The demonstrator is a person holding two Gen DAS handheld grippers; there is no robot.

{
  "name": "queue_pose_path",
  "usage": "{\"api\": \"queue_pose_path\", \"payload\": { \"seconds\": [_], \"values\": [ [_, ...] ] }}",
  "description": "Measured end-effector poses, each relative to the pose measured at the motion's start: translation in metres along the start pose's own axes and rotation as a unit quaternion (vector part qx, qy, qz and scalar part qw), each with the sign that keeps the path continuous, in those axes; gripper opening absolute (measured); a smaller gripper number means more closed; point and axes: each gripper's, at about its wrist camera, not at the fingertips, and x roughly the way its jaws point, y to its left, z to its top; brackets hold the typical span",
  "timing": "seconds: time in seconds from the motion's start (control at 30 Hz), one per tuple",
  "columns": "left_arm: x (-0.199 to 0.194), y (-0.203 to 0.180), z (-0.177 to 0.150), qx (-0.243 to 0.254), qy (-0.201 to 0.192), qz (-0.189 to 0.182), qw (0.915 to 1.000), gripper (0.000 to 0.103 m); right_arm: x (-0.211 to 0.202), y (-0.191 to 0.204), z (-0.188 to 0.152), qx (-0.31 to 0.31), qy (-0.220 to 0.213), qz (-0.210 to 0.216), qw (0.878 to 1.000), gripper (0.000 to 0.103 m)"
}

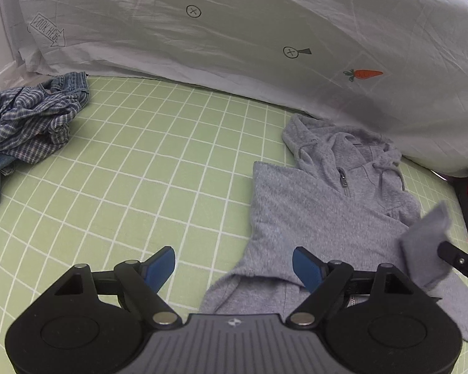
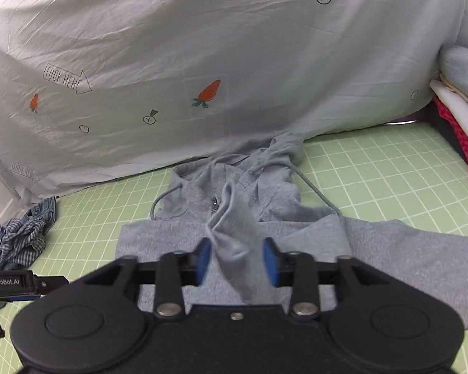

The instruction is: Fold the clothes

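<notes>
One sleeve fold is in hand: the right gripper [image 2: 236,260] carries a fold of the grey hoodie [image 1: 312,205] between its pads, apparently clamped, over the body ahead. Left gripper [image 1: 234,269] hangs spread wide, empty, at the hoodie's left edge. Next: lay flat, release. Green mat [image 1: 159,162] offers room leftward; crumpled shirts [image 1: 28,118] lie well apart.

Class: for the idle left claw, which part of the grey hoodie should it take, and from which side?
Take the grey hoodie at its straight, flat left edge, coming from the bare green sheet beside it. The open left claw already hovers near; the right claw has a sleeve between its fingers.
</notes>
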Motion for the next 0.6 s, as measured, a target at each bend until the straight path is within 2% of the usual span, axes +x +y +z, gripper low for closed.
{"api": "queue_pose_path", "payload": {
  "seconds": [0.03,0.07,0.13,0.37,0.43,0.5,0.6],
  "values": [
    [-0.008,-0.001,-0.003,0.008,-0.006,-0.001,1.0000,0.087,-0.007,0.002,-0.004,0.004,-0.007,-0.001,1.000,0.084],
    [-0.016,-0.002,-0.006,0.017,-0.013,-0.004,0.9998,0.091,-0.014,0.001,-0.008,0.007,-0.013,0.000,1.000,0.090],
    [-0.027,-0.005,-0.013,0.022,-0.018,-0.006,0.9996,0.094,-0.028,-0.006,-0.017,0.008,-0.022,-0.005,1.000,0.103],
    [-0.045,-0.026,-0.033,0.026,-0.008,-0.016,0.9995,0.094,-0.073,-0.046,-0.035,0.028,0.003,-0.072,0.997,0.103],
    [-0.052,-0.037,-0.034,0.035,-0.012,-0.015,0.9992,0.094,-0.094,-0.054,-0.033,0.027,-0.007,-0.084,0.996,0.103],
    [-0.055,-0.049,-0.036,0.040,-0.022,-0.016,0.9988,0.094,-0.109,-0.064,-0.031,0.015,-0.025,-0.078,0.997,0.103],
    [-0.045,-0.065,-0.036,0.037,-0.023,-0.024,0.9987,0.094,-0.098,-0.079,-0.027,-0.010,-0.008,-0.087,0.996,0.103]
  ]
}}
